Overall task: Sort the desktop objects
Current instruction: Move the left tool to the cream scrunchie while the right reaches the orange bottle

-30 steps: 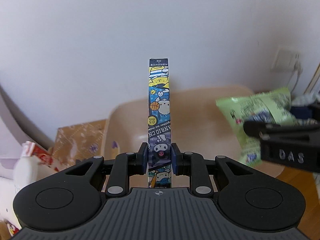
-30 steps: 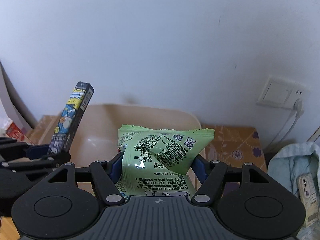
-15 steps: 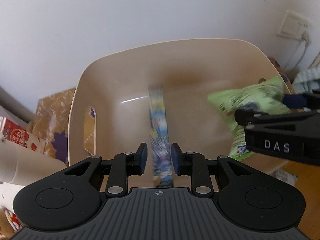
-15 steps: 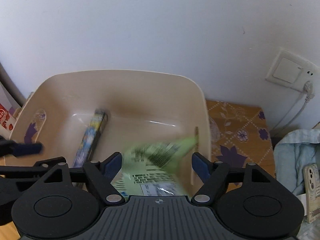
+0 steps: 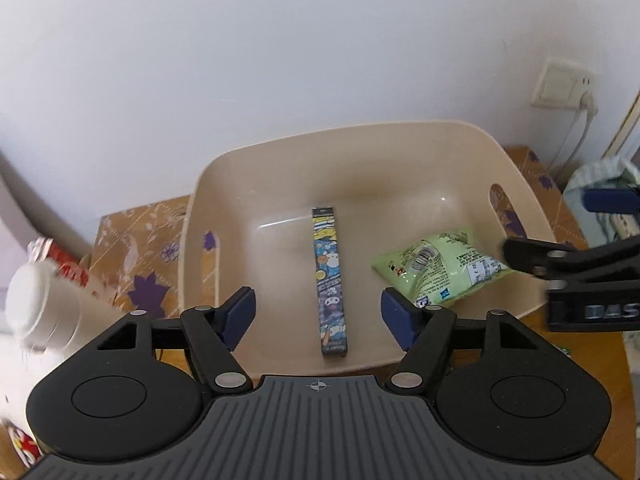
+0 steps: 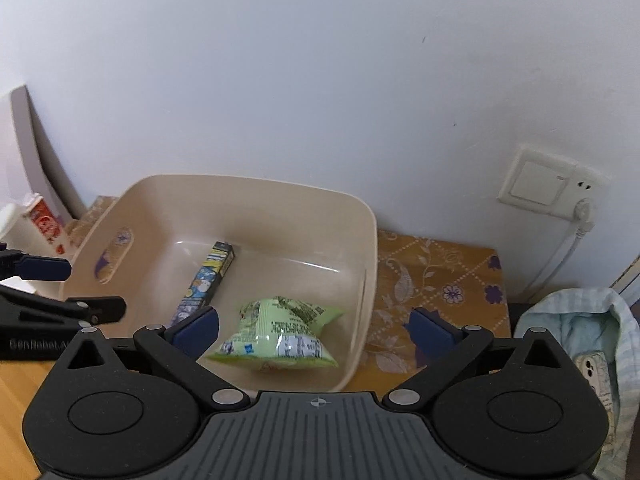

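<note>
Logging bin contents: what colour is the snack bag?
Light green with dark print; the snack bag shows best in the right wrist view.

in the bin, box lies left of, perhaps apart from, packet.

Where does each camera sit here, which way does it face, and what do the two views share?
Left wrist: on the left gripper, angled down into the beige bin; its own open fingers show, plus the right gripper at the right edge.
Right wrist: on the right gripper, angled down at the bin's right side; its open fingers show, the left gripper at left.
Shared: the bin, the pen box, the green snack bag, the wall socket.
</note>
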A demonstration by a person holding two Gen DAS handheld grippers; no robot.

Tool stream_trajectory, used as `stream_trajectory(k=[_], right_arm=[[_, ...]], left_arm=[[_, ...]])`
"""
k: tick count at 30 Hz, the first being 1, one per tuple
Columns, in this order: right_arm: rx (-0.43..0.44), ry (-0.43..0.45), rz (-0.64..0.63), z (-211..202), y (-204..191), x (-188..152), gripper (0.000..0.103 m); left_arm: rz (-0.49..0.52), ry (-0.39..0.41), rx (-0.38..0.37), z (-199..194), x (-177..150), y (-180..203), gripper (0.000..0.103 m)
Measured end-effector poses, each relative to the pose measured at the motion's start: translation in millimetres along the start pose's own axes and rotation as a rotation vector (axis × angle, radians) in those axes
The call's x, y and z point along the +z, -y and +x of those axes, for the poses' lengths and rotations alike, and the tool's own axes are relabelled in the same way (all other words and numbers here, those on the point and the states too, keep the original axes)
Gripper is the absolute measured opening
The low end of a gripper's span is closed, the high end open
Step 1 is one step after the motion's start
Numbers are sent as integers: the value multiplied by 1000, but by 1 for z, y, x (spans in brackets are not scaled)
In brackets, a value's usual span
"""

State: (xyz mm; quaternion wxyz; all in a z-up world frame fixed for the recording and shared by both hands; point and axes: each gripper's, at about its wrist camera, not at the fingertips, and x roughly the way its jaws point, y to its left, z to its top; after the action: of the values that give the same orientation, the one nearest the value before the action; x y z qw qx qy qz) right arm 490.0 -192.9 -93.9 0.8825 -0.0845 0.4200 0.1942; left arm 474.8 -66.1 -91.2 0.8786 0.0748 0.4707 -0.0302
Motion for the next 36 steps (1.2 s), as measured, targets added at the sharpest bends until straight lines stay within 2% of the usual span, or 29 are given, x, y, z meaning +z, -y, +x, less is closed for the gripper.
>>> stream_trajectory(k=[8,10,18,20,26,31,36], right_arm=[[12,11,-68,-48,5,-28,103],[19,-4,-87,-52,4,-40,103],[51,-51,-194,-53,-4,-96,103],[51,-55,-201,-54,-6,-107,103],[58,-93,-190,-54,-4,-135,103],[74,-185,-221,-39,1,-160,103],[68,-224,-273,-23,5,-182,103]], left_arm=[[-12,2,34,-32,-28,-28,73],[-31,-8,35,-37,-38,-36,78],[-68,-82,44,-46,-93,-52,79],[-54,-130,37,-42,-107,-53,79],[-77,-191,21,-37,-149,-51,79],[-88,-239,22,-29,-168,-49,79],[-95,-291,24,-14,-180,-45,79]])
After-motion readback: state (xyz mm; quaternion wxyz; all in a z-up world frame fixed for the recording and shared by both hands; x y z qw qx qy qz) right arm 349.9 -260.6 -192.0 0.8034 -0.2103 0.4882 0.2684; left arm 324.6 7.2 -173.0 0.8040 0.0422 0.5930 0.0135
